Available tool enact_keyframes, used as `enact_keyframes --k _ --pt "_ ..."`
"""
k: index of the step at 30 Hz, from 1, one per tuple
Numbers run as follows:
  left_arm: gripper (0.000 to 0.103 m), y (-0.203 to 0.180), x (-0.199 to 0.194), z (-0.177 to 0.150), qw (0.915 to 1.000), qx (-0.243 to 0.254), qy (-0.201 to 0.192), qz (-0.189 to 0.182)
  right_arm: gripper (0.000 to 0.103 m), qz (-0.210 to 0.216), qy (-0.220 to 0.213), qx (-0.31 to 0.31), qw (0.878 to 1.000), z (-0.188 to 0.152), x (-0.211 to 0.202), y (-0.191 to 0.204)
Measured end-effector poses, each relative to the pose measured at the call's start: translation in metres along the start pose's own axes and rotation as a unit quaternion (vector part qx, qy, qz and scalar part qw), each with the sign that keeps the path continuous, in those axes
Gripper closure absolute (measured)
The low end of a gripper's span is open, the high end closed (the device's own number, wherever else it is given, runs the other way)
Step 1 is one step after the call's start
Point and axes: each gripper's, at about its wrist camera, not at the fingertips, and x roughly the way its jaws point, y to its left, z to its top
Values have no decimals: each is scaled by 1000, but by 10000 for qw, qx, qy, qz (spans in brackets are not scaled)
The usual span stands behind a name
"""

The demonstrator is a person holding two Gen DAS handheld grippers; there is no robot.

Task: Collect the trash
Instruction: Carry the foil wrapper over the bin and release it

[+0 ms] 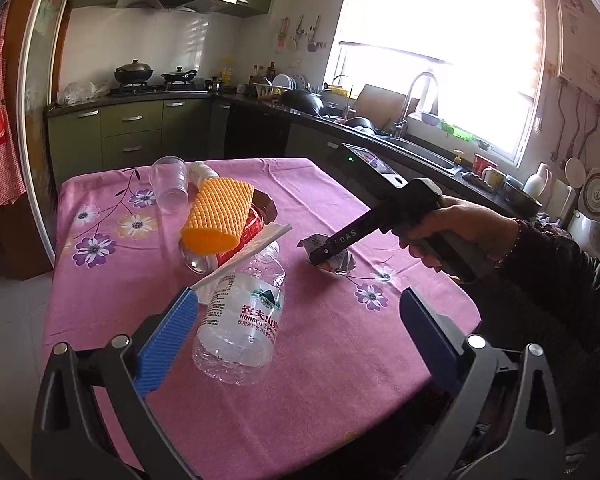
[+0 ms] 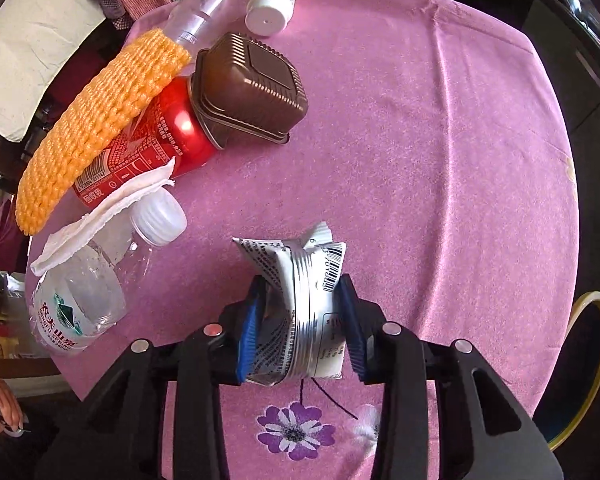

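My right gripper [image 2: 300,289] points steeply down at the pink tablecloth [image 2: 420,160] and is shut on a crushed white and silver carton [image 2: 302,276]; both blue pads press its sides. The left wrist view shows the same gripper [image 1: 325,254] on the carton [image 1: 342,266], held by a hand. My left gripper [image 1: 299,300] stands open above the table's near part. A clear water bottle [image 1: 244,320] lies on its side just ahead of the left finger, untouched.
A heap sits beyond the water bottle [image 2: 80,300]: an orange foam net [image 1: 216,212], a red can [image 2: 152,136], a brown plastic tub [image 2: 248,84] and a white tissue [image 2: 112,208]. Behind lie a clear cup [image 1: 168,180] and a white pill bottle [image 2: 270,4]. Kitchen counters ring the table.
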Motion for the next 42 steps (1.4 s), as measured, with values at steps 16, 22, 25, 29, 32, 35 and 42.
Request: enact_keyframes --k 16,22,25,29,32,35,42 --pt "7 -6 14 -1 9995 24 302 -123 67 -500 -1240 1708 9762 -96 -125 -166" --pt "7 -8 26 3 9990 -30 423 -174 66 -1284 -792 2676 9517 -146 -112 -281" --pt "7 -14 29 5 9987 38 480 -144 66 -1415 -639 2936 9432 -157 -95 -315" --pt "7 -23 33 7 9982 186 565 -121 51 -1728 -501 3179 9309 -162 -75 -344" --pt "7 -28 36 7 9972 269 677 -155 45 -1860 -553 3238 9260 -169 -76 -352" --pt "7 -29 42 6 9952 284 888 -289 45 -1695 -719 3174 9302 -178 -84 -346" --pt "7 -24 59 10 9871 240 1529 -406 41 -1588 -891 2867 9406 -183 -97 -323"
